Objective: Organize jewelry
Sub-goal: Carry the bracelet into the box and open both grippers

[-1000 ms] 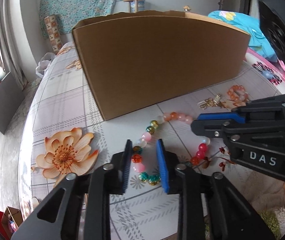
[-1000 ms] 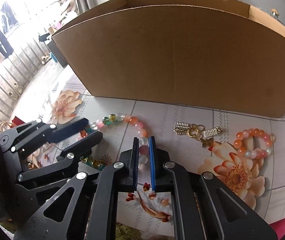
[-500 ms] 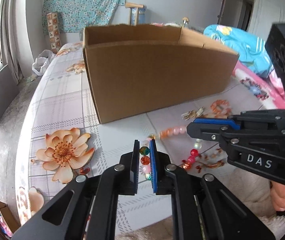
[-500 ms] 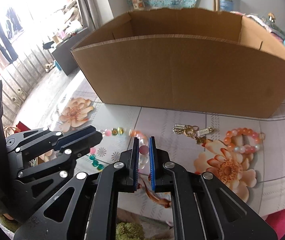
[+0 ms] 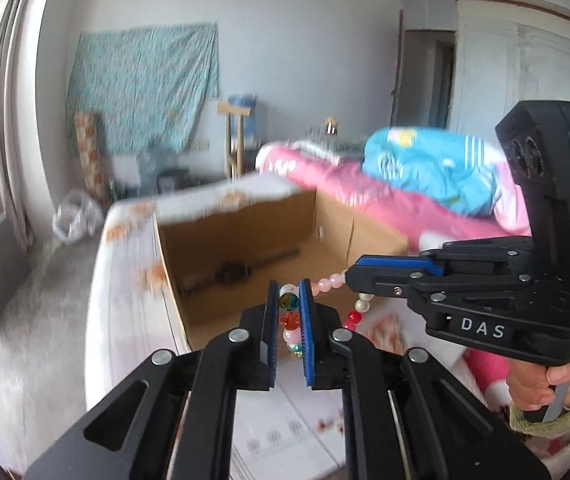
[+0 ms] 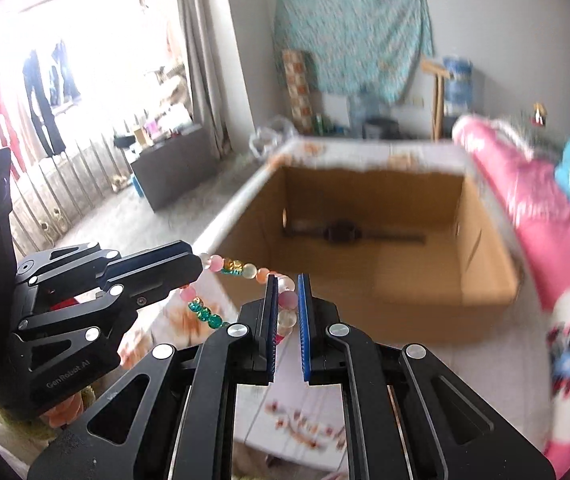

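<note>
A beaded necklace (image 5: 290,319) of pink, orange, green and pearl beads hangs in the air between both grippers, just in front of the near wall of an open cardboard box (image 5: 245,248). My left gripper (image 5: 288,296) is shut on one part of the strand. My right gripper (image 6: 285,292) is shut on another part of the necklace (image 6: 241,268). The right gripper shows in the left wrist view (image 5: 355,278) at the right, and the left gripper shows in the right wrist view (image 6: 195,266) at the left. The box (image 6: 365,248) holds a dark item (image 6: 339,234) on its floor.
The box stands on a table with a floral cloth (image 5: 125,280). Pink and blue bedding (image 5: 425,176) lies to the right of the box. A dark cabinet (image 6: 173,168) and a wooden stand (image 6: 439,96) are on the floor beyond.
Both grippers have lifted the necklace off the table and risen, so the views now look down into the open box. The left gripper closed on the beads a second ago.
</note>
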The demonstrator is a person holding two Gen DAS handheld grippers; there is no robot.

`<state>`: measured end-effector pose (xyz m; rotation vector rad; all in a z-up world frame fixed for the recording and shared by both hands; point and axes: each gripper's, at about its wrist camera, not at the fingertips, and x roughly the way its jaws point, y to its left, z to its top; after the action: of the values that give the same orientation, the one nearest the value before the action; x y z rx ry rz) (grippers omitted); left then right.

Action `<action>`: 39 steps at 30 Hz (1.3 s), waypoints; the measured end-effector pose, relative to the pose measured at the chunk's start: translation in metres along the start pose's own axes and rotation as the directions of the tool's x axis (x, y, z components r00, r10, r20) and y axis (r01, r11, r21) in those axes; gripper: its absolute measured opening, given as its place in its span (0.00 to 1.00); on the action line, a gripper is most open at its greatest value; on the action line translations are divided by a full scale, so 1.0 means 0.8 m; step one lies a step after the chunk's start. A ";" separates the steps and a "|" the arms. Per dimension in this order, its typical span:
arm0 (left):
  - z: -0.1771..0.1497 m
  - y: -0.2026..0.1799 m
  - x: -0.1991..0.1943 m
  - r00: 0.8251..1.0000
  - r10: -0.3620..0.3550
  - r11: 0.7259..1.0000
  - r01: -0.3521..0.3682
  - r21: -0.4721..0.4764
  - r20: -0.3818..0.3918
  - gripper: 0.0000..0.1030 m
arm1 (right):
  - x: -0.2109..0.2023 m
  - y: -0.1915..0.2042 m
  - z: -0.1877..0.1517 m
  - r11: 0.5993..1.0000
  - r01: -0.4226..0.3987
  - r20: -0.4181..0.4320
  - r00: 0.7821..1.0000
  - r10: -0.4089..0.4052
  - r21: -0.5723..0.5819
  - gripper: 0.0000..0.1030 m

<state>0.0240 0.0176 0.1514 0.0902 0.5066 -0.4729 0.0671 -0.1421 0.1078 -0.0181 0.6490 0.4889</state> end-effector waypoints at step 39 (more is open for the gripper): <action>0.027 0.131 0.142 0.976 0.034 0.993 -0.057 -0.102 -0.214 0.24 | 0.219 -0.113 0.072 0.943 -0.166 -0.426 0.860 0.282 0.288 0.26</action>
<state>0.1689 0.0591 0.1120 0.0490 0.7372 -0.3925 0.2604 -0.1369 0.0393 0.1811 1.1902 0.6369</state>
